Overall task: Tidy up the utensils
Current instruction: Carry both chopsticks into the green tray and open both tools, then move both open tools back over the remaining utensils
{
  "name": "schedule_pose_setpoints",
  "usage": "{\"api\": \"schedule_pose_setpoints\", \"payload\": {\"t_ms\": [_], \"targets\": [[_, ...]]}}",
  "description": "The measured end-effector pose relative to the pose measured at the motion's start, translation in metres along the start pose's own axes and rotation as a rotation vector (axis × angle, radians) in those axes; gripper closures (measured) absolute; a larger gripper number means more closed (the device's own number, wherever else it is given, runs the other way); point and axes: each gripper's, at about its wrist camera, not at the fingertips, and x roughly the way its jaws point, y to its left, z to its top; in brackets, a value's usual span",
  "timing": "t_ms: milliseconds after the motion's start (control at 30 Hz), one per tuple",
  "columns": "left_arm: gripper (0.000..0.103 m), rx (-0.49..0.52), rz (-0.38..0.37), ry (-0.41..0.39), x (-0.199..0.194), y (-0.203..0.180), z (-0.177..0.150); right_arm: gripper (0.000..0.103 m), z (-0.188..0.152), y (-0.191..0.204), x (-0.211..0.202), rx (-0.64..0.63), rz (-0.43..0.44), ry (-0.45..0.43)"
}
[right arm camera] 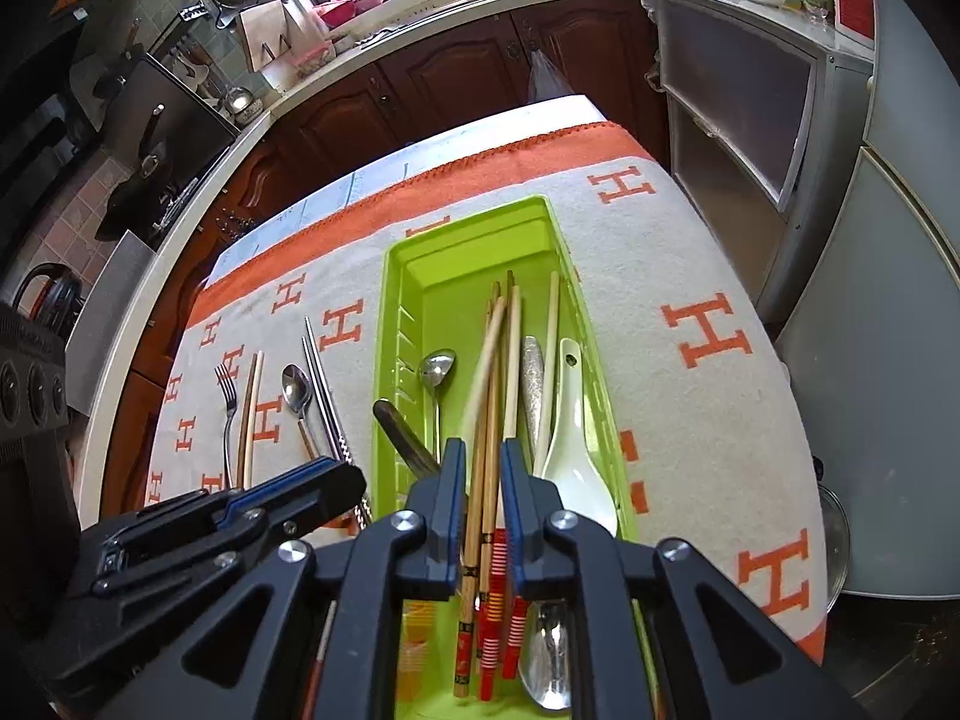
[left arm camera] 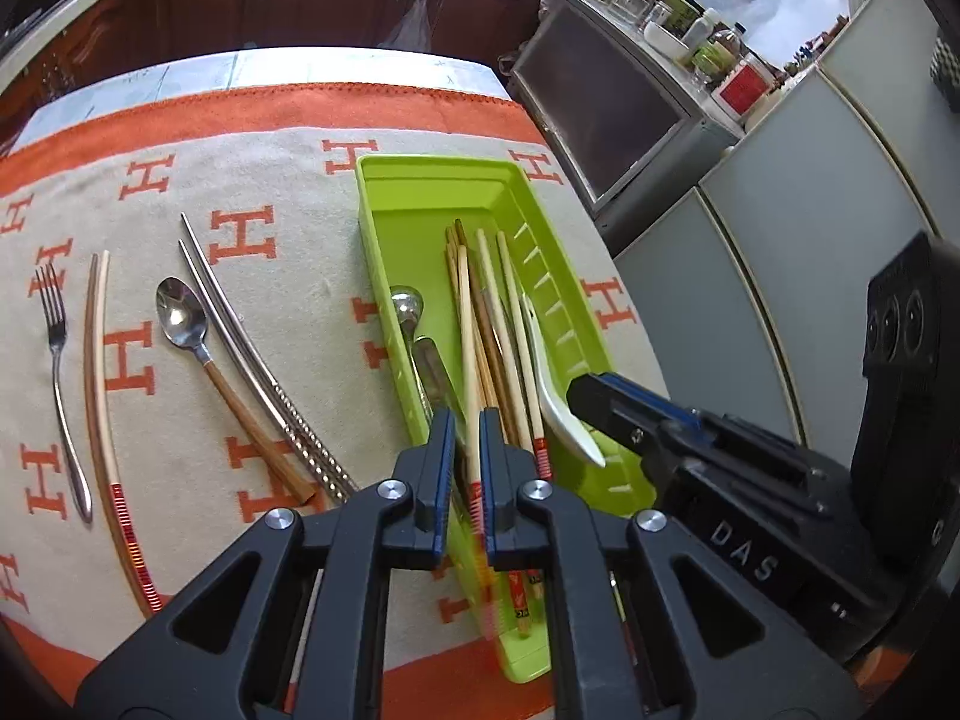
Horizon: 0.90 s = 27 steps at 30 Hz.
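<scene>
Both hand-held grippers hover over the near end of a lime-green tray on the table. Left hand-held gripper (left arm camera: 465, 468) has its jaws nearly closed; a chopstick with a red-striped end shows in the narrow gap, but whether the pads press on it cannot be told. Right hand-held gripper (right arm camera: 483, 495) has jaws slightly parted, with several chopstick handles visible between them lying in the tray below; it seems to grip nothing. Green tray (left arm camera: 384, 228) already holds wooden chopsticks (left arm camera: 492, 312), a white ceramic spoon (left arm camera: 558, 408) and metal cutlery, all lying lengthwise along the tray. Still loose on the orange-and-cream cloth, to the left of the tray, lie a fork (left arm camera: 57, 348), a single wooden chopstick (left arm camera: 96, 372), a wood-handled spoon (left arm camera: 186, 324) and a pair of metal chopsticks (left arm camera: 240, 336). Their long axes run roughly parallel to the tray. They lie on the left gripper's side, so that hand is likely the nearer one for fetching them.
</scene>
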Motion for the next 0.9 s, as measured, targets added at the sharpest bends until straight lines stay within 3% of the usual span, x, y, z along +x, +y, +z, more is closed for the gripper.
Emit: {"api": "schedule_pose_setpoints", "payload": {"t_ms": [167,433,900], "targets": [[0.072,0.056,0.058,-0.073,-0.027,0.003,-0.013,0.091,-0.007,0.007,-0.003,0.004,0.018,0.001],[0.055,0.062,0.123,-0.165,-0.069,0.027,-0.03,0.091,-0.023,0.026,-0.008,-0.023,0.038,0.005],[0.054,-0.031,0.255,-0.205,-0.113,0.096,-0.062,0.091,-0.039,0.086,-0.005,-0.128,0.097,0.033]]}}
